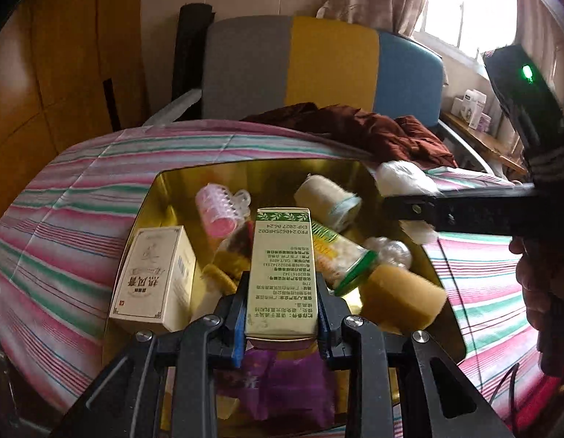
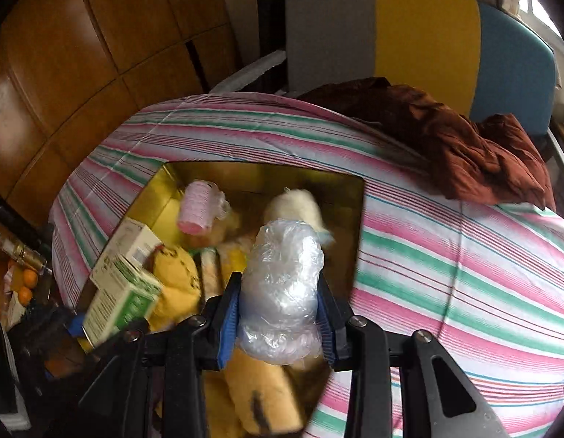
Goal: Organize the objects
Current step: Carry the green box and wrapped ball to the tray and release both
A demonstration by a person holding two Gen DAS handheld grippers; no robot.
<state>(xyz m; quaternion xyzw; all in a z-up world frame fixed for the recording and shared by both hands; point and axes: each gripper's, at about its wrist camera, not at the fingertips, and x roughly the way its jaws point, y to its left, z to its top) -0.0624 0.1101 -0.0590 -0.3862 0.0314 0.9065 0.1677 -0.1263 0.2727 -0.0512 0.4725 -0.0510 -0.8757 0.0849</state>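
Background's a striped bedsheet point(image 2: 446, 255) with a crumpled brown cloth point(image 2: 464, 146) on it, right in front of a grey-yellow-blue headboard point(image 2: 409, 29), wood panels point(image 2: 62, 54) on the left, a curtained window point(image 1: 460, 7), plus two oranges point(image 2: 26, 286) down low.

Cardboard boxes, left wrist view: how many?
2. The green-and-white box is clamped in the left gripper. The cream box lies at the left side of the gold tin. Clutter may hide more.
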